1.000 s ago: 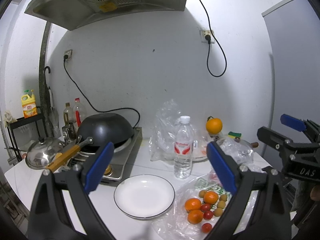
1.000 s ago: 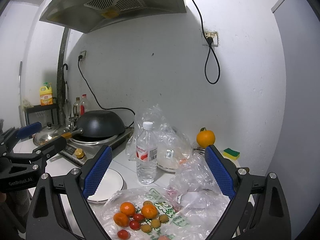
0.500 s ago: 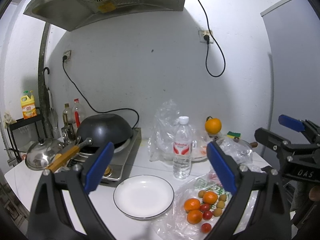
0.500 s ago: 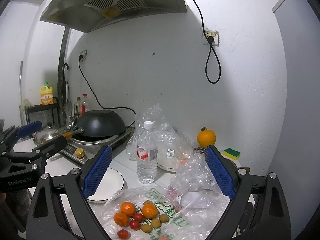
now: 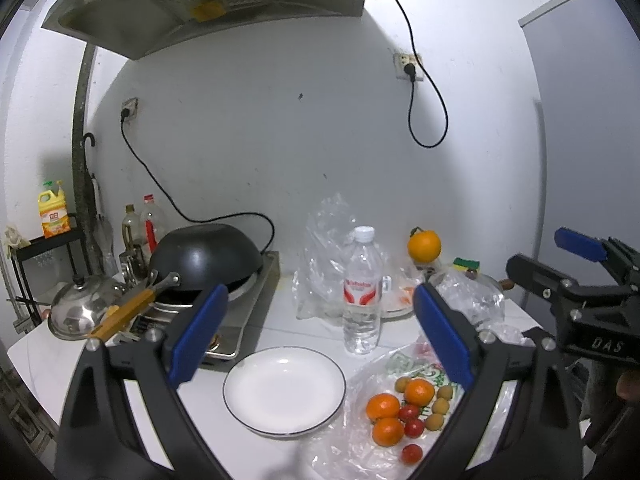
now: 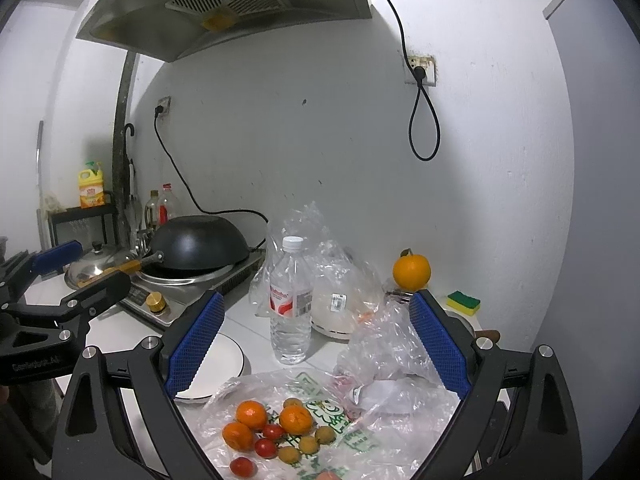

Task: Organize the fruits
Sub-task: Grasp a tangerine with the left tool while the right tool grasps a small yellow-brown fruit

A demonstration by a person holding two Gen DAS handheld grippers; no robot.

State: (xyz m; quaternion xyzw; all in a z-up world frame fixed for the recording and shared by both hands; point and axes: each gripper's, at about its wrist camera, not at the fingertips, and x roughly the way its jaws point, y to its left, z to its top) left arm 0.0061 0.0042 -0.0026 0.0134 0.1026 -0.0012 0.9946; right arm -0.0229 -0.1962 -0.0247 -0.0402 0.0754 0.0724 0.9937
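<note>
Two tools: left tool (image 5: 320, 336), right tool (image 6: 316, 344) spread, empty | round glossy plate (image 5: 284, 390) | crinkled plastic bag (image 6: 320, 420)

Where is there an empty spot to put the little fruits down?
The white plate is bare, between the stove and the plastic bag holding the fruits. The counter strip between plate, stove and water bottle is free too. It is crowded behind the bottle, with crumpled bags, and on the fruit bag.
</note>
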